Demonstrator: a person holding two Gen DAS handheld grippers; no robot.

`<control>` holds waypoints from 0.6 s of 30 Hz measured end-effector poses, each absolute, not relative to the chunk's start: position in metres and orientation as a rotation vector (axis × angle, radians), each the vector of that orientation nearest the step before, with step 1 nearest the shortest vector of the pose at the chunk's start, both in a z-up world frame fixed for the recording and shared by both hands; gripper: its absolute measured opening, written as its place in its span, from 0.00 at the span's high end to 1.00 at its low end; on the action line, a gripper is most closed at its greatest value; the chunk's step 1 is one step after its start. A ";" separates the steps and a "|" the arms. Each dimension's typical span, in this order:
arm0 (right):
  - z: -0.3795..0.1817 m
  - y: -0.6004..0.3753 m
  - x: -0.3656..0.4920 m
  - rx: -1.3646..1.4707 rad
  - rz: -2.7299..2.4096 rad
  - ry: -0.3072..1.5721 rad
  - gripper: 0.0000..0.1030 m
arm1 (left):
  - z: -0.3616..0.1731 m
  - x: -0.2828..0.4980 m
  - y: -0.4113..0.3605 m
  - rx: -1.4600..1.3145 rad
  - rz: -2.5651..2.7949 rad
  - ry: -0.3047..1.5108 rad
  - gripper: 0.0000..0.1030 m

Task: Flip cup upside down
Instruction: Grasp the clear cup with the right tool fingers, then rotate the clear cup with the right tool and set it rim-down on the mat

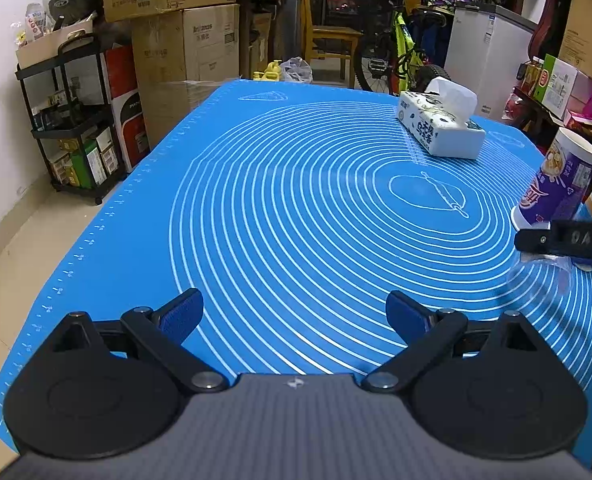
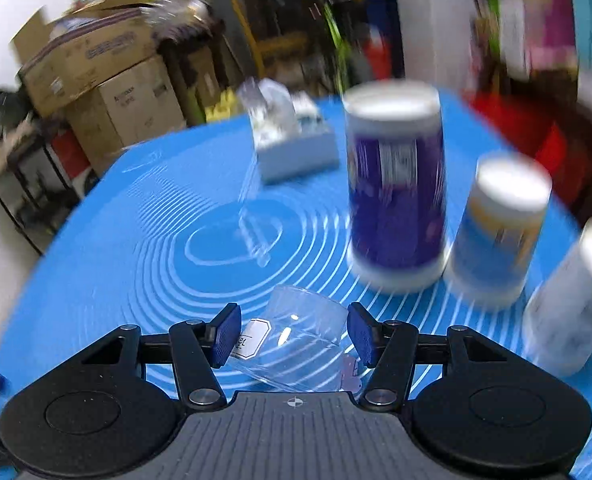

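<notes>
A clear plastic cup [image 2: 296, 336] with a white label sits tilted between the blue pads of my right gripper [image 2: 293, 334], which is shut on it above the blue mat [image 2: 155, 240]. The right wrist view is blurred by motion. In the left wrist view the same cup [image 1: 544, 280] shows faintly at the far right under a black finger [image 1: 568, 240] of the right gripper. My left gripper [image 1: 293, 318] is open and empty, low over the mat [image 1: 255, 200] near its front edge.
A purple cup [image 2: 396, 184] stands upside down just beyond the clear cup, with a blue-and-yellow cup [image 2: 496, 228] and a white cup [image 2: 572, 300] to its right. A tissue box [image 1: 440, 124] sits at the mat's back right. Boxes, a shelf cart and a bicycle stand beyond the table.
</notes>
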State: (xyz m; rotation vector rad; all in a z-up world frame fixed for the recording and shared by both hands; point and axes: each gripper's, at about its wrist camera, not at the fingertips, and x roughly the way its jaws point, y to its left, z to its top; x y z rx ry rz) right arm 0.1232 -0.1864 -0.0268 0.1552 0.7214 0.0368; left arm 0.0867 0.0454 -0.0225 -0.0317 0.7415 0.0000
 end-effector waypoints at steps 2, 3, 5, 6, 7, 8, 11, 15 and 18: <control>-0.027 -0.178 0.115 0.051 0.040 0.650 0.40 | -0.023 0.087 0.043 -0.025 -0.005 0.739 0.06; -0.028 -0.175 0.109 0.010 0.046 0.622 0.40 | -0.023 0.086 0.041 -0.021 -0.008 0.737 0.06; -0.026 -0.168 0.100 -0.045 0.064 0.588 0.40 | -0.023 0.084 0.039 -0.016 -0.013 0.735 0.06; -0.026 -0.166 0.095 -0.068 0.074 0.576 0.40 | -0.024 0.084 0.038 -0.014 -0.016 0.736 0.06; -0.026 -0.165 0.090 -0.086 0.079 0.569 0.40 | -0.024 0.083 0.037 -0.011 -0.018 0.737 0.06; -0.026 -0.164 0.088 -0.097 0.083 0.570 0.40 | -0.024 0.083 0.036 -0.010 -0.020 0.738 0.06; -0.030 -0.159 0.081 -0.122 0.102 0.604 0.40 | -0.026 0.080 0.034 -0.011 -0.030 0.742 0.06; -0.028 -0.156 0.082 -0.159 0.111 0.617 0.40 | -0.027 0.079 0.031 -0.007 -0.036 0.753 0.06; -0.027 -0.156 0.080 -0.156 0.113 0.632 0.40 | -0.026 0.078 0.029 -0.009 -0.039 0.753 0.06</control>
